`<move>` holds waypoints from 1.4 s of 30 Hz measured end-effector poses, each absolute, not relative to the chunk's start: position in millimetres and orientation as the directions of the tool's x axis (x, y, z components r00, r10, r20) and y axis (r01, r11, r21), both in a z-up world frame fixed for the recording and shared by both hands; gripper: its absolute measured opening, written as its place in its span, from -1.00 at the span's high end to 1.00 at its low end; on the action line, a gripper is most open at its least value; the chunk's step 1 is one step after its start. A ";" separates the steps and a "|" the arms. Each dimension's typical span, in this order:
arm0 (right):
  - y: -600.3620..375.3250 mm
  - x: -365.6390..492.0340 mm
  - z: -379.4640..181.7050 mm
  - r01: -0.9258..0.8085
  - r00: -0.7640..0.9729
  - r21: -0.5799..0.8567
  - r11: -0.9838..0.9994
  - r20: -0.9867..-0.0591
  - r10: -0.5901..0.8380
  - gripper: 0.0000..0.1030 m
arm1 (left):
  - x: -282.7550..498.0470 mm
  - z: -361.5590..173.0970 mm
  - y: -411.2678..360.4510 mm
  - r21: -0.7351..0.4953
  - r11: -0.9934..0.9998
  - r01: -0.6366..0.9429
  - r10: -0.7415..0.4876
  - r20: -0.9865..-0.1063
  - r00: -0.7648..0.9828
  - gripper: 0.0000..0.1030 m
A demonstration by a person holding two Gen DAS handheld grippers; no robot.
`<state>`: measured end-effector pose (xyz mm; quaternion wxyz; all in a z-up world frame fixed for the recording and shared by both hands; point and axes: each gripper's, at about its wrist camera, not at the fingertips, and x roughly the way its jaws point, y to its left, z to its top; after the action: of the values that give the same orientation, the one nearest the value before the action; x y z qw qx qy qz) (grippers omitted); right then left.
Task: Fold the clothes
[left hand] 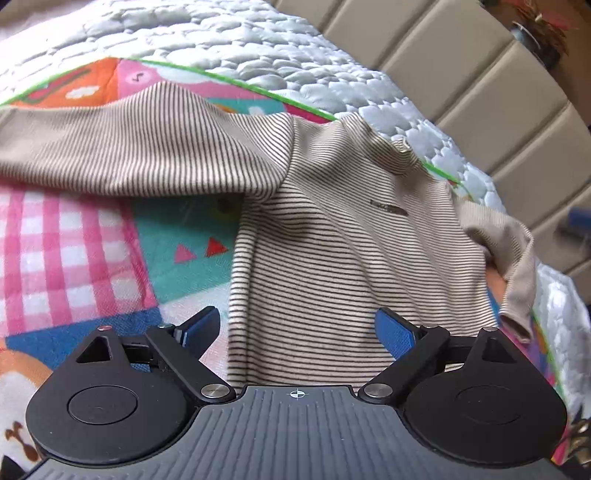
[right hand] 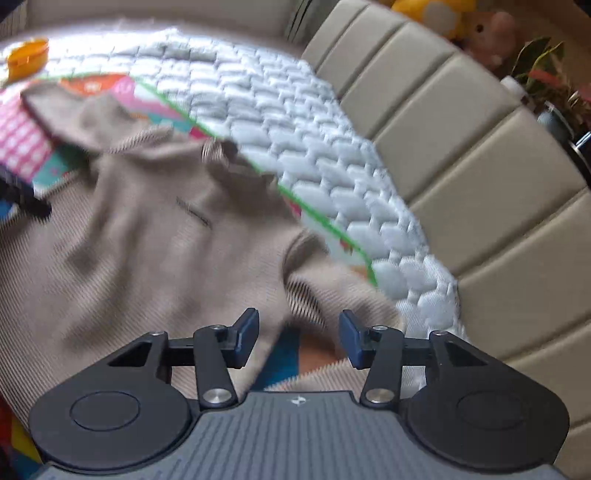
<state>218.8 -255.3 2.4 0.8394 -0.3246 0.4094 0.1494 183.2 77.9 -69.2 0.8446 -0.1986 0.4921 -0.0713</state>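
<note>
left gripper (left hand: pixel 297 330): released, over striped shirt (left hand: pixel 332 229) hem | right gripper (right hand: pixel 298 338): released, above its sleeve | shirt flat on bed (left hand: pixel 258 70)

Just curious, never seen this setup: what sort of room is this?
Likely a home bedroom: a quilted mattress, a padded headboard, and plush toys behind it.
</note>
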 end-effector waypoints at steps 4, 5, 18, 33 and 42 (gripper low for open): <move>-274.3 197.8 -62.1 -0.508 0.595 -0.510 0.694 -0.791 -0.147 0.00 | 183.9 -71.7 73.1 -0.406 0.912 -0.066 -0.324 -0.808 0.491 -0.86; -275.9 196.4 -75.1 -0.509 0.602 -0.537 0.673 -0.780 -0.167 -0.11 | 184.1 -72.3 71.9 -0.406 0.912 -0.063 -0.326 -0.810 0.488 -0.87; -254.8 256.4 71.7 -0.308 0.786 -0.350 0.885 -0.618 0.029 1.00 | 186.6 -77.0 62.9 -0.388 0.921 -0.042 -0.325 -0.823 0.466 -0.91; -173.3 261.8 98.0 -0.398 0.746 -0.063 0.915 -0.603 0.282 0.50 | 183.0 -73.7 71.2 -0.465 0.885 -0.016 -0.400 -0.778 0.485 -0.91; -308.0 172.0 25.6 0.015 0.871 0.214 0.977 -0.482 0.093 -0.66 | 181.9 -45.1 23.1 -0.637 0.743 0.205 -0.646 -0.603 0.468 -0.61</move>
<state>172.0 -308.0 25.6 0.9615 0.1060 0.2528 0.0203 181.9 23.1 -45.1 0.8204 -0.2474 0.4455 -0.2593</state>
